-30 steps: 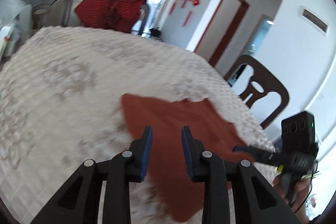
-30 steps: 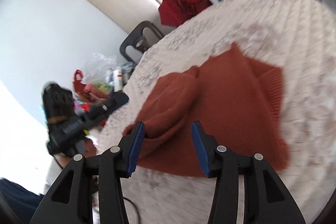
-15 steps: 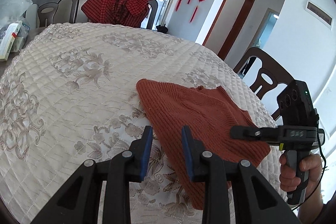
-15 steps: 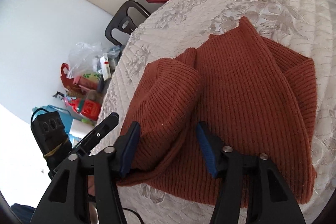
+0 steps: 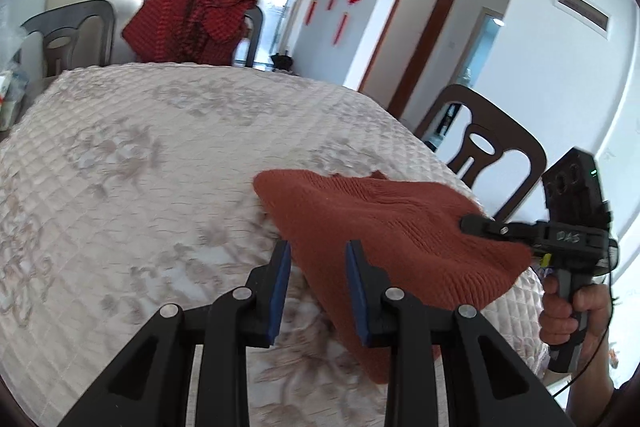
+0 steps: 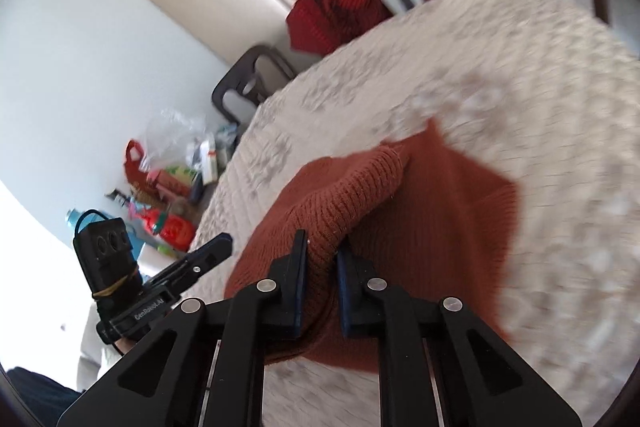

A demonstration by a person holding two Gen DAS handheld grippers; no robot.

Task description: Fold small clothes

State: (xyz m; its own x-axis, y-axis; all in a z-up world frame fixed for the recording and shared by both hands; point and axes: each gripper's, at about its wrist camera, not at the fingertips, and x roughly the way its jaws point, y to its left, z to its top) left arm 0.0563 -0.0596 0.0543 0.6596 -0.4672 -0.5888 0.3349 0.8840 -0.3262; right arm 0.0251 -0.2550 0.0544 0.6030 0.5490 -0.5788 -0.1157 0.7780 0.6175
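Two wrist views of a rust knitted garment (image 6: 452, 211) lying on a quilted, flower-patterned tablecloth (image 5: 132, 163), near the table's edge on the person's side.

Right wrist view: the right gripper (image 6: 321, 251) is pinching a raised, ribbed fold of the garment. Its jaws have just been closing, and the blue pads (image 6: 301, 287) are now pressing the knit from both sides, with only a narrow gap between them. The rest of the garment is spreading flat toward 1 o'clock. The left gripper (image 6: 216, 247) is showing at 9 o'clock, just beside the garment's edge.

Left wrist view: the left gripper (image 5: 318, 251) is standing partly open with its jaws clamping nothing; the garment's near edge is lying below and between them, whether touching cannot be told. The right gripper (image 5: 476, 225) is reaching in from 3 o'clock, its tip on the knit, gripped by a hand (image 5: 568, 307). A red checked cloth (image 5: 184, 23) is draping a chair at 11 o'clock.
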